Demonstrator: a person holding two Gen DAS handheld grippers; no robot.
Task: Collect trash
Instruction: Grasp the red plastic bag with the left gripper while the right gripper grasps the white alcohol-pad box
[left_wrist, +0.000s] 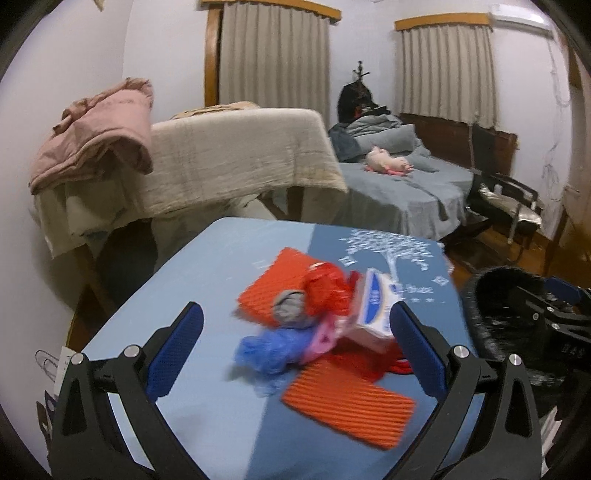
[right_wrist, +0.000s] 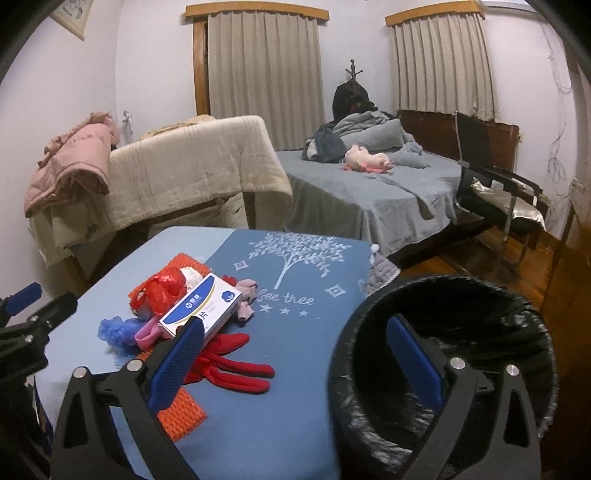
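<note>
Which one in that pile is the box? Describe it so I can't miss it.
On the blue table, left of the black bin, lies a trash pile. The box sits atop it, above the red glove: the only rigid thing, white with blue bands.

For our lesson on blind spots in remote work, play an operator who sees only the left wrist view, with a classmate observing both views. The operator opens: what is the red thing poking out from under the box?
Observer: It is a red glove, lying flat on the blue tablecloth with its cuff under the box.
Operator: What is the right gripper doing?
Observer: The right gripper is open and holds nothing. One finger is in front of the box, the other in front of the bin's mouth.
Operator: Is the bin ready?
Observer: The bin is uncovered, with a black liner over its rim, beside the table's right edge.
</note>
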